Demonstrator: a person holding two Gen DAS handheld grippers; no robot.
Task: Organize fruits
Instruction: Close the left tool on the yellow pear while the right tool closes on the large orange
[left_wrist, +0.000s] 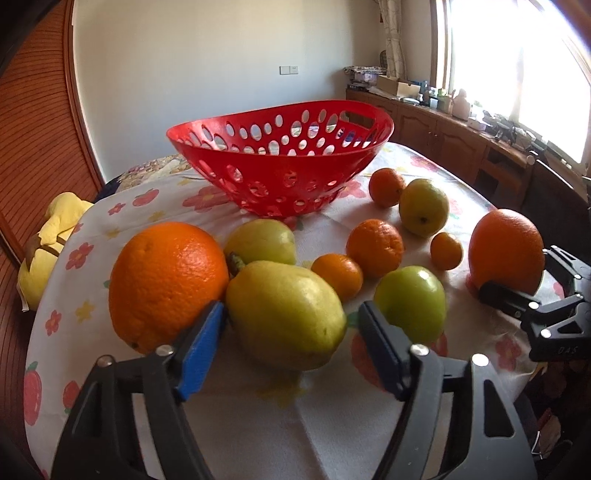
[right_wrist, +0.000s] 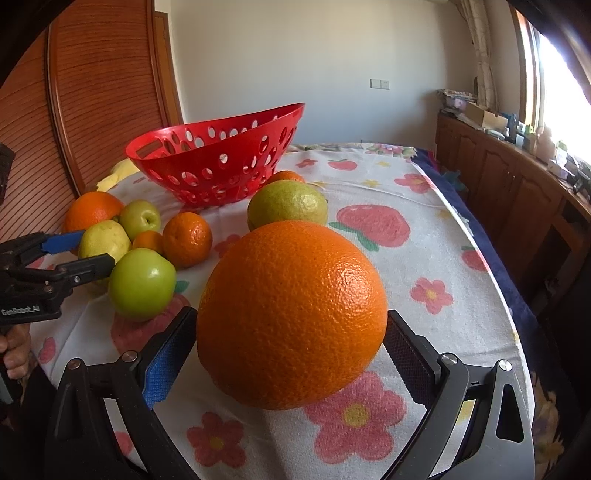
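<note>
Red perforated basket (left_wrist: 280, 162) sits at the back of the flower-print tablecloth (right_wrist: 424, 236); the left gripper (left_wrist: 291, 332) stands spread around a yellow-green pear (left_wrist: 284, 314), not clamping it; the right gripper (right_wrist: 291, 343) brackets a large orange (right_wrist: 291, 314), its pads (right_wrist: 166, 362) against the peel.

Empty red perforated basket (left_wrist: 280, 162) upright on floral cloth; oranges (left_wrist: 168, 282), mandarins (left_wrist: 375, 247), green-yellow pears (left_wrist: 284, 314) and apples (left_wrist: 410, 302) scattered in front.
</note>
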